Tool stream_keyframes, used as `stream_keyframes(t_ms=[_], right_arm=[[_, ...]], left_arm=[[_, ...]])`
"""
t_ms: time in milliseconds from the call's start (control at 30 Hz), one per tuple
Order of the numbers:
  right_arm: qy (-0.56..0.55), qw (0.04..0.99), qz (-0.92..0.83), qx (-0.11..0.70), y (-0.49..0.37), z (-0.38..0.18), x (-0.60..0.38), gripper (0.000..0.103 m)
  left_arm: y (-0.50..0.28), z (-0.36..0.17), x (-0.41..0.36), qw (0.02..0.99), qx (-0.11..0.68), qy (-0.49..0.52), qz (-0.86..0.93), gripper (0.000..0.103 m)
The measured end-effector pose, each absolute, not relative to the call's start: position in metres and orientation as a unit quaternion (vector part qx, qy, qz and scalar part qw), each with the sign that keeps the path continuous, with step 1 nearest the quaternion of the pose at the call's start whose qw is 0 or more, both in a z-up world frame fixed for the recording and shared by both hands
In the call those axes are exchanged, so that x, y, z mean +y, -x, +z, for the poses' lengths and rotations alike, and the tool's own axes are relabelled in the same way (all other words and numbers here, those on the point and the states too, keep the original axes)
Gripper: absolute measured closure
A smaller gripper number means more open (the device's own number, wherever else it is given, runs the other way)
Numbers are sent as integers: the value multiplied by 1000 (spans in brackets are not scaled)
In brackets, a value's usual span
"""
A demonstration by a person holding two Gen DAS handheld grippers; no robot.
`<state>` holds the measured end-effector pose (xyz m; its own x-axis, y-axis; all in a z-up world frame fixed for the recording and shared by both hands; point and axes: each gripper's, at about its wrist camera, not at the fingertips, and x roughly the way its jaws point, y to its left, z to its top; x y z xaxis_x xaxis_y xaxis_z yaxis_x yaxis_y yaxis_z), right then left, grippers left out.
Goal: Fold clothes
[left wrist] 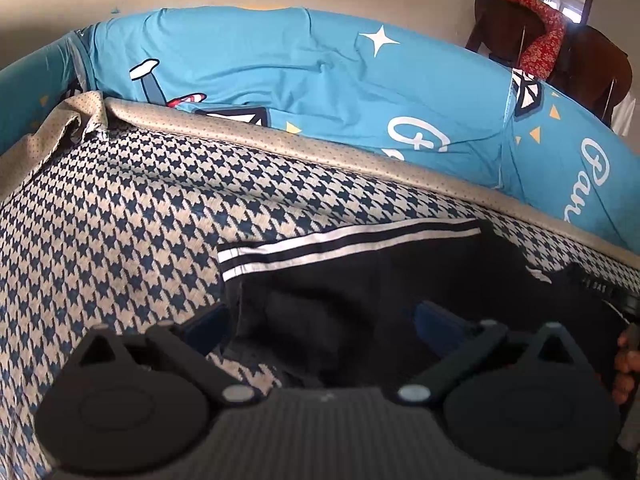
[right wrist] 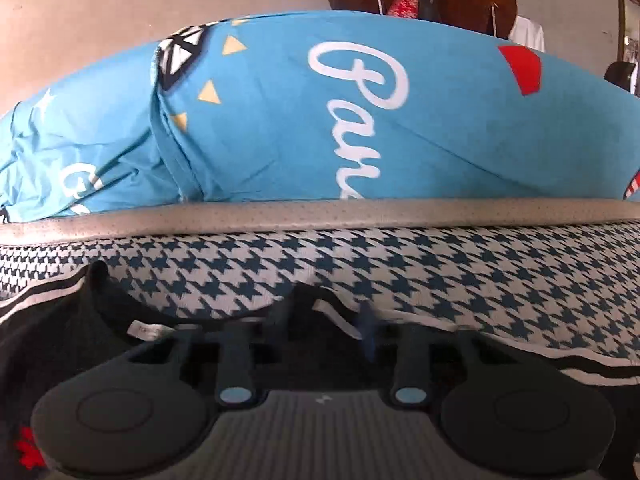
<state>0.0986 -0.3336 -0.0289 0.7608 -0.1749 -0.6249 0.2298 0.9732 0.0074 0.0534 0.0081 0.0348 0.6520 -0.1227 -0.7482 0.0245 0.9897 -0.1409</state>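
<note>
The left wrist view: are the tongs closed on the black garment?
No, the left tongs stand wide open above the black garment, their fingers apart.

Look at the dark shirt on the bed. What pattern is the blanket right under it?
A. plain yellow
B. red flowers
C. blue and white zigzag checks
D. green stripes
C: the dark shirt lies on a blanket covered in small blue and white jagged checks, seen in both wrist views.

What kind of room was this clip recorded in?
Probably a bedroom at home: a houndstooth-patterned bedspread covers the work surface, a blue printed pillow lies behind it, and a dark wooden chair draped with red cloth stands by the wall.
</note>
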Motion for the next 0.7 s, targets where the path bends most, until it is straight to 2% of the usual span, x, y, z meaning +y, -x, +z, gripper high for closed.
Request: stream_keyframes(t_ms=[133,300,400,533,700], right_arm=[[-57,939,-120,316,-102,-25,-335,94],[-88,960,-138,229,-100,0,-332,94],[-78,960,-148,226,-104,3,-323,92],[-63,950,-187,242,-99,7,-322,55],[-83,946,-189,249,-70,22,-339,52]], left_arm=[[-54,34,10,906,417,63,-39,0],[-56,33,12,906,417,58,-33,0],[-57,33,14,905,419,61,-33,0],[-56,35,16,907,415,57,-30,0],[-56,35,18,907,417,56,-30,0]])
